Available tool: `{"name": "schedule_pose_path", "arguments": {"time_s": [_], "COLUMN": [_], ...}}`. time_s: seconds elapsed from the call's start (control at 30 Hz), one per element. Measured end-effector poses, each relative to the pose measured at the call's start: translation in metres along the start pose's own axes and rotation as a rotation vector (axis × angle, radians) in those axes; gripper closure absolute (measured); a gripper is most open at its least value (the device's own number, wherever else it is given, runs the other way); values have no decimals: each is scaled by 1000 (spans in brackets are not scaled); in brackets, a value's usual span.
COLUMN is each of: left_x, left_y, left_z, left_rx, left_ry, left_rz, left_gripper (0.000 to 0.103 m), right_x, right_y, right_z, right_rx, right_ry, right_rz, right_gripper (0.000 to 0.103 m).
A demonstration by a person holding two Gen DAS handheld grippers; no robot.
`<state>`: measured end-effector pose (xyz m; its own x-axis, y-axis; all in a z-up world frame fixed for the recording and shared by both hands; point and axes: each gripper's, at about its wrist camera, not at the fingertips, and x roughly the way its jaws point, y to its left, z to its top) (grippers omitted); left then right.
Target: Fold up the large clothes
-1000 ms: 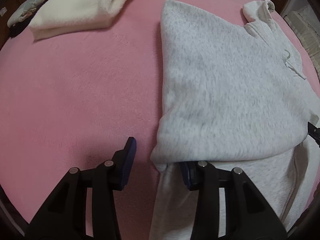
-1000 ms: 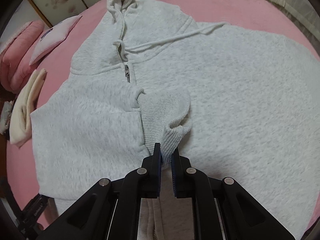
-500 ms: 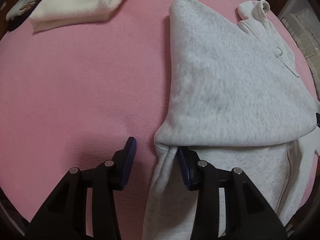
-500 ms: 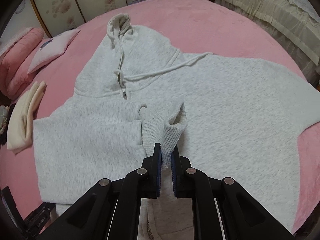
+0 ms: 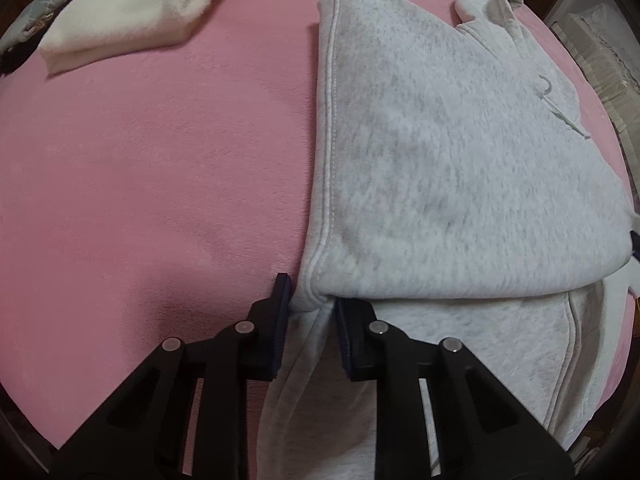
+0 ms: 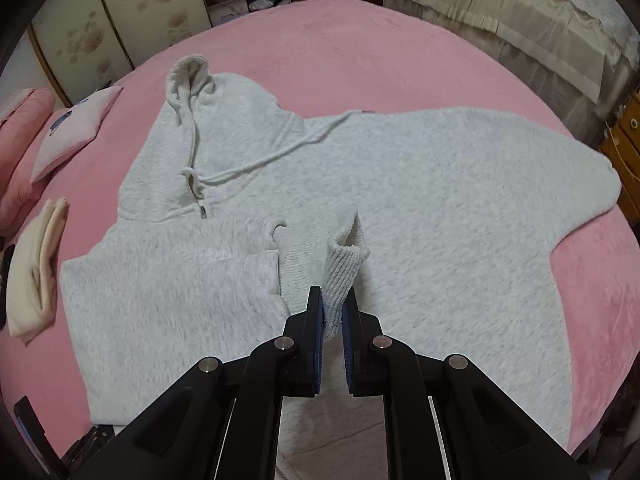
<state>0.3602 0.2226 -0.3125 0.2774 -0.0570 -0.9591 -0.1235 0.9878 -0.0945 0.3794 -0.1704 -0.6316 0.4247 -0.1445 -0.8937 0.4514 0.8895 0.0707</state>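
A light grey zip hoodie [image 6: 400, 200] lies spread on the pink bed [image 6: 360, 48], hood at the far left. Its left sleeve is folded across the chest. My right gripper [image 6: 331, 312] is shut on that sleeve's ribbed cuff [image 6: 344, 268] and holds it a little above the body. In the left wrist view the hoodie [image 5: 440, 140] shows its folded side edge. My left gripper [image 5: 310, 304] straddles the near corner of that fold; its jaws are closing, the cloth is bunched between them and both pads touch it.
A folded cream garment [image 5: 132, 12] lies far left on the bed, also in the right wrist view [image 6: 34, 272]. Pillows [image 6: 72, 128] sit beyond it. A second bed with a beige cover [image 6: 520, 20] and wooden drawers [image 6: 624, 140] stand to the right.
The left jaws have narrowed around the hoodie's folded corner, which earlier lay beside the right finger. The right gripper has drawn back and up with the cuff, so more of the bed shows.
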Motion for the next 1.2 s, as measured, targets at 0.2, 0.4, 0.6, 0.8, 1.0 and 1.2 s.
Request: {"name": "schedule_pose_path", "arguments": {"time_s": [0.2, 0.4, 0.6, 0.8, 1.0, 1.2], "left_x": [-4, -45, -78, -33, 0, -6], "left_y": [1, -6, -47, -88, -71, -49], "left_z": [3, 1, 15, 44, 42, 36], "left_rx": [0, -5, 113, 191, 88, 59], "left_ry": [37, 34, -22, 39, 92, 68], "left_rz": [3, 19, -174, -18, 6, -18], "left_gripper": [84, 84, 85, 103, 103, 103], "right_x": [37, 8, -1, 41, 86, 96], "right_y": [-3, -17, 21, 105, 112, 22], "right_z": [-6, -22, -33, -64, -70, -27], "right_rx": [30, 74, -62, -173, -171, -57], "right_ry": [101, 29, 105, 265, 321, 236], "right_rz": [-70, -153, 292, 576, 532, 341], "right_gripper": [87, 60, 79, 102, 103, 103]}}
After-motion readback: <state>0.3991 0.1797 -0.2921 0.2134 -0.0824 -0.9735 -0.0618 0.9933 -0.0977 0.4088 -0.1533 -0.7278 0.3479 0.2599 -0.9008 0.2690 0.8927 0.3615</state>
